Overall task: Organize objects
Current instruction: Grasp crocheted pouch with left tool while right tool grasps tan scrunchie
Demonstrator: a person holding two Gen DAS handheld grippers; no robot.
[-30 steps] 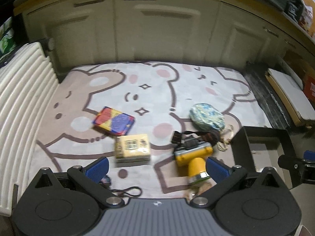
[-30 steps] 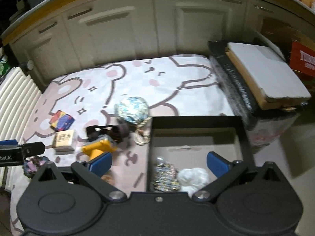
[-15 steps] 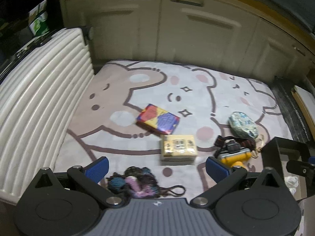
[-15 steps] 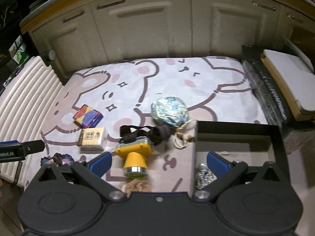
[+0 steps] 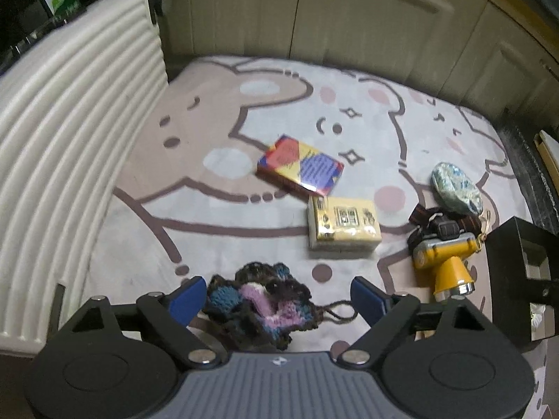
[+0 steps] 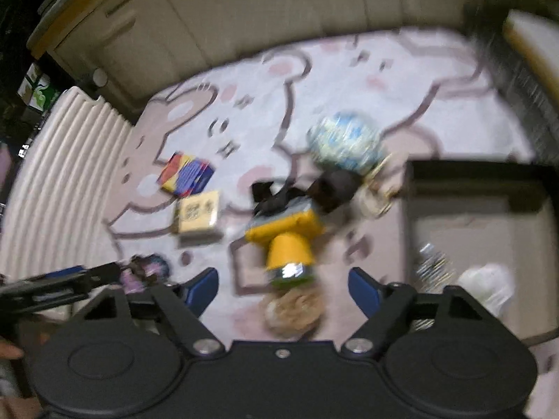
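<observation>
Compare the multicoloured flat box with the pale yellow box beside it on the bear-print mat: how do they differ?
The multicoloured flat box is thinner and boldly patterned in red, yellow and blue; the pale yellow box is thicker and plain, with dark print on top. The multicoloured one sits skewed and farther from the cameras; the yellow one lies squarer and nearer. Both are rectangular and lie flat on the bear-print mat, untouched.

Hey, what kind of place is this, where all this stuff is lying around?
Probably a home floor, perhaps a kitchen: a cartoon bear rug, cream cabinet doors behind it, and a white ribbed radiator along one side.
</observation>
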